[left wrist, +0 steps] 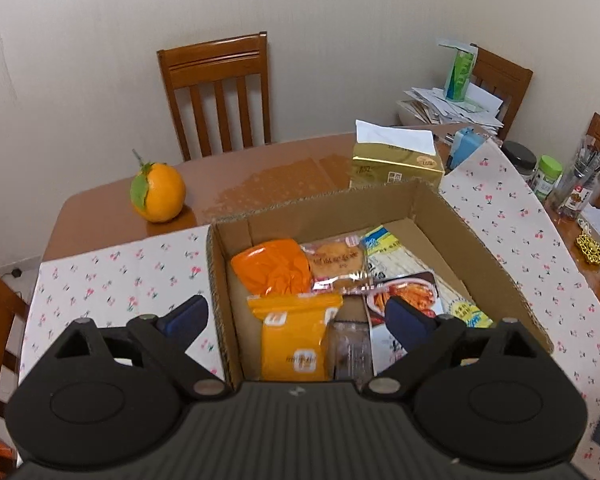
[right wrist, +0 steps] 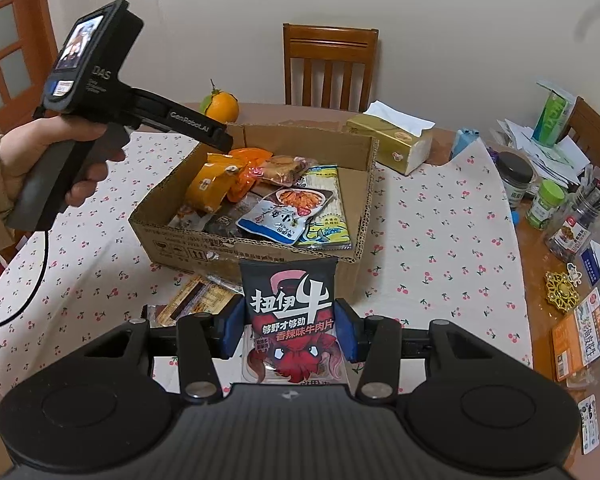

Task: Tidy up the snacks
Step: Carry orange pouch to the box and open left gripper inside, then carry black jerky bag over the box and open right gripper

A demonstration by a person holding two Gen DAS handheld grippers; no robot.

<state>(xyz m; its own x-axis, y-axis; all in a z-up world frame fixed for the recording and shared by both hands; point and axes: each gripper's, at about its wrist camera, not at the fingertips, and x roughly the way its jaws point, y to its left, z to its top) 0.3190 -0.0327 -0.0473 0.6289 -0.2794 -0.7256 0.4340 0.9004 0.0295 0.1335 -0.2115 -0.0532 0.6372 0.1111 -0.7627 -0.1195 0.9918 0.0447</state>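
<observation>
A cardboard box on the cherry-print cloth holds several snack packets. My left gripper is open and empty above the box's near left side, over a yellow-orange packet; its body also shows in the right wrist view. My right gripper is shut on a black beef snack packet with a red figure, held upright just in front of the box. Another packet lies on the cloth by the box's front wall.
An orange with a leaf sits behind the box. A gold tissue box stands at the back right. Jars, papers and small packets crowd the table's right edge. Wooden chairs surround the table.
</observation>
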